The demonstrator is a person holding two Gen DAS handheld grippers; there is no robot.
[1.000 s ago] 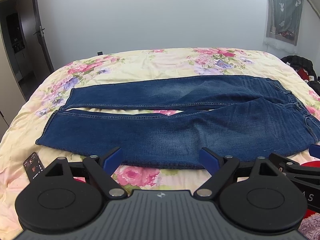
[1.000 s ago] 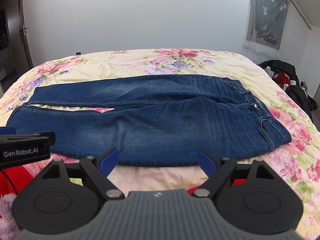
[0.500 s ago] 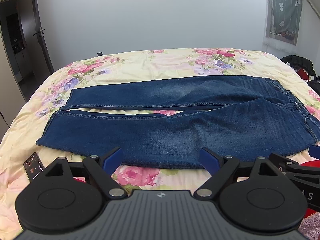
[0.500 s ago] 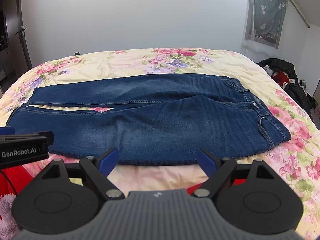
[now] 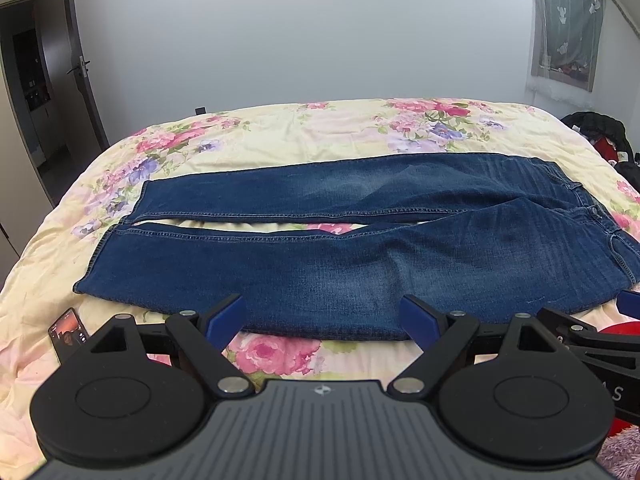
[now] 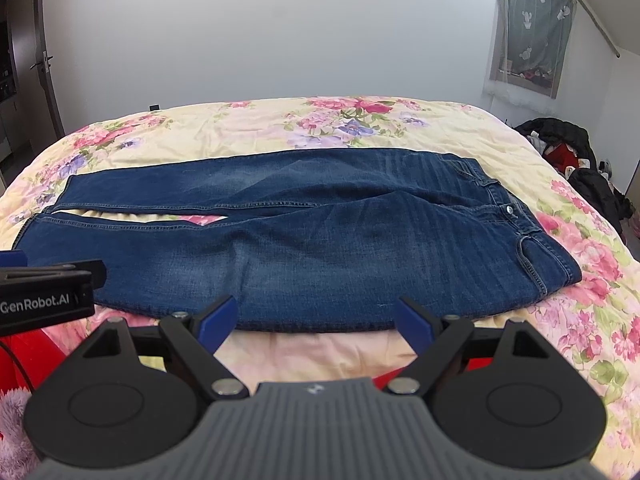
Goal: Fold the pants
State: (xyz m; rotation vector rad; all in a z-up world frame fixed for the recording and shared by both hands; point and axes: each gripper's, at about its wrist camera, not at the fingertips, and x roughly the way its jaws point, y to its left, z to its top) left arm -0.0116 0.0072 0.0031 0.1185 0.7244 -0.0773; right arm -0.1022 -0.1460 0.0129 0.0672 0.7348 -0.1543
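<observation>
So the blue jeans (image 5: 352,248) are spread out flat across the bed (image 5: 320,128), which has a cream cover with pink and purple flowers. Waistband is on the right side, leg hems on the left. The two legs lie side by side, one nearer and one farther, with a thin strip of the cover showing between them toward the hem end. In the right wrist view you can see the waist button (image 6: 509,209) and a front pocket edge near the right end of the jeans (image 6: 320,240).

Both tongs sit at the near edge of the bed, just short of the near leg. The left gripper (image 5: 322,316) has its blue-tipped fingers spread wide with nothing between them. Same story with the right gripper (image 6: 316,318): fingers apart, holding nothing, not touching the denim.

There's a phone (image 5: 68,330) lying on the cover at the near left, screen lit. A pile of dark clothes (image 6: 576,152) sits off the far right side of the bed, and a curtained window (image 6: 528,28) is up on the right wall.
</observation>
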